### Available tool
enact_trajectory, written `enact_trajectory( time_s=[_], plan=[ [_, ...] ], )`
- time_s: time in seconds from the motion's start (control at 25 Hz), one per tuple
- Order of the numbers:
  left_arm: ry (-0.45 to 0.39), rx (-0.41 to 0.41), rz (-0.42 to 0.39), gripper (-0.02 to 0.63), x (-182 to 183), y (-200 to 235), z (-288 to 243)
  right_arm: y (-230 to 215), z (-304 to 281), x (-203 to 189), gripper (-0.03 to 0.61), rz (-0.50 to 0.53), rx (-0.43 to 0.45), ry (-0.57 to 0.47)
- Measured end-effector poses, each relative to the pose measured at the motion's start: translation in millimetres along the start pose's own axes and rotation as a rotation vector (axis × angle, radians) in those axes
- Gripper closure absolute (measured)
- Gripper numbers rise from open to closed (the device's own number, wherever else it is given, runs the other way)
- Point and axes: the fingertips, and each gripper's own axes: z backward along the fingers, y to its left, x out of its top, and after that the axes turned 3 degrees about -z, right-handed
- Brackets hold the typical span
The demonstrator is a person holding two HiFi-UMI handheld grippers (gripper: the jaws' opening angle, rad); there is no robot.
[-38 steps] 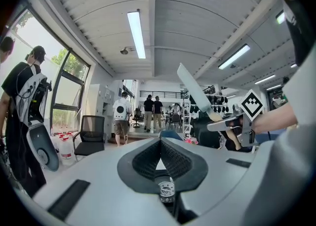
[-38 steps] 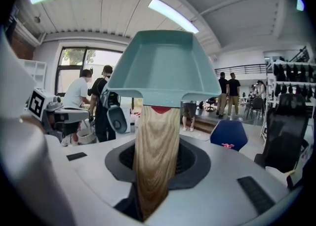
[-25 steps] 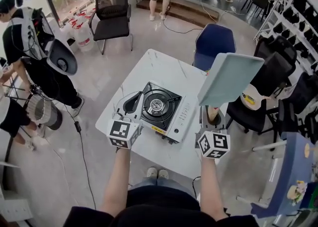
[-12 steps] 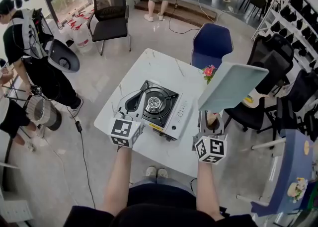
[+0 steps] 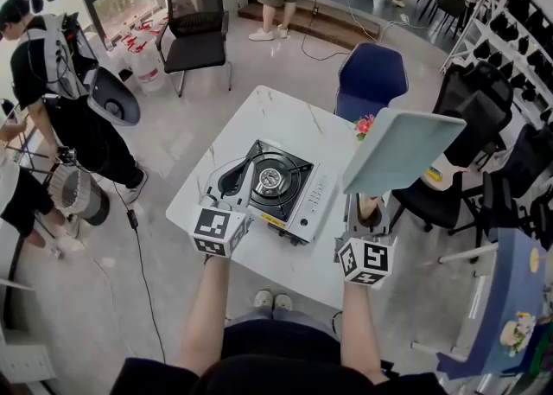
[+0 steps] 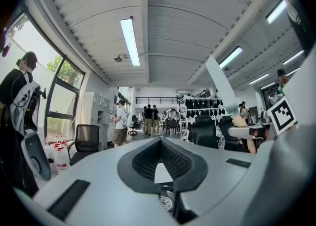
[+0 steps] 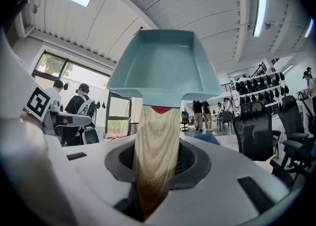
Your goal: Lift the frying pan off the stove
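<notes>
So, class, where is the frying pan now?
In the head view the frying pan is at the right, held up in the right tongs, off and beside the stove.

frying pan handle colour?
Pale wood grain on the frying pan handle; shows best in the right gripper view.

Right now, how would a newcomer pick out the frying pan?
Find the white table mid-floor with the gas stove on it. Just right of the stove, the right claw holds the frying pan up in the air by its pale wooden handle. It is the only teal, square, tray-like thing here.
</notes>
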Motion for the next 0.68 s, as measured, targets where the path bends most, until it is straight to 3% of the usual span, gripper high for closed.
enact_trajectory(
  time_s=[0.68],
  plan=[
    [0.002, -0.001, -0.008, 0.595, 2.4, 0.7, 0.7, 1.1, -1.7, 4.2, 0.474, 0.003, 0.007, -0.001]
  ],
)
